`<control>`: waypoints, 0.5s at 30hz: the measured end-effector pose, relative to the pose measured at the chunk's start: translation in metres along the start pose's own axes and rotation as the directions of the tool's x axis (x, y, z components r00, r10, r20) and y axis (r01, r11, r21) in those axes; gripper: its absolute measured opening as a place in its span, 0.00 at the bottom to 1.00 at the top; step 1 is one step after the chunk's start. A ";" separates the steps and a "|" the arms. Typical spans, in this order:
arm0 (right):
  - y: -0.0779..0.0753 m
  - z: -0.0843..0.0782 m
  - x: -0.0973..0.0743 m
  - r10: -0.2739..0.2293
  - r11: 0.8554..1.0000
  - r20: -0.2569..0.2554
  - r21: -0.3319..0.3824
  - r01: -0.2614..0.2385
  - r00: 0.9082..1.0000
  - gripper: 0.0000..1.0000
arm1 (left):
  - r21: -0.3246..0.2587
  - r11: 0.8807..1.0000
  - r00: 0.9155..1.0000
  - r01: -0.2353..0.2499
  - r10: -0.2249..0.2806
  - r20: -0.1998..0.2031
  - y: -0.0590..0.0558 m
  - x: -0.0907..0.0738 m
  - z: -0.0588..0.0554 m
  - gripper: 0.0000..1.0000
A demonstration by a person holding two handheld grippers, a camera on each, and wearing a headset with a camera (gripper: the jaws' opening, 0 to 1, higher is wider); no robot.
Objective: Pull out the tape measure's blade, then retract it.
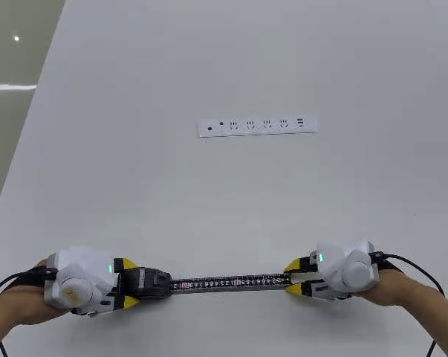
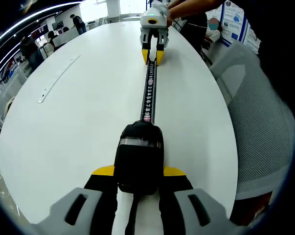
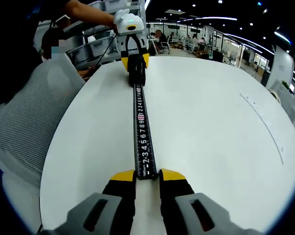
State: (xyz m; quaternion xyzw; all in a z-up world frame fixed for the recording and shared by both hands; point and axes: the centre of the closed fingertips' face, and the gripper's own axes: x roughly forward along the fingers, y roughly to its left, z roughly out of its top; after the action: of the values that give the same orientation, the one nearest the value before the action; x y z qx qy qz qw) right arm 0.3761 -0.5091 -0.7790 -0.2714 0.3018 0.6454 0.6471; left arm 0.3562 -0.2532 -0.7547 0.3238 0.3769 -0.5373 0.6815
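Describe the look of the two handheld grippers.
The left gripper and the right gripper look alike. Each has a rounded white housing with a small green light on top. The jaws are grey at the base, black further along and tipped in yellow. A black cable trails from the back of each. The person's forearms are bare.

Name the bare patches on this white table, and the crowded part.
Bare: the white table between the white power strip and the black tape blade, and beyond the strip. Crowded: the near edge, where the left gripper holds the black tape measure case and the right gripper the blade.
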 end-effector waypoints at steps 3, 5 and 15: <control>-0.001 0.001 0.002 -0.006 1.000 -0.001 -0.010 0.006 1.000 0.19 | 0.002 1.000 1.000 -0.001 0.001 -0.001 0.000 0.000 -0.001 0.28; -0.002 0.002 0.002 -0.008 1.000 0.000 -0.009 0.008 1.000 0.20 | 0.001 1.000 1.000 -0.002 0.002 -0.001 0.000 0.000 -0.001 0.29; 0.001 -0.002 -0.005 -0.023 1.000 -0.010 0.009 0.023 1.000 0.26 | -0.009 1.000 1.000 -0.018 0.018 0.025 0.000 0.001 0.001 0.30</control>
State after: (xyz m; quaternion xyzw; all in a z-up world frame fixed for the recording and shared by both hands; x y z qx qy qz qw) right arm 0.3754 -0.5134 -0.7767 -0.2750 0.3050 0.6352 0.6541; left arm 0.3562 -0.2547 -0.7551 0.3175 0.3676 -0.5335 0.6924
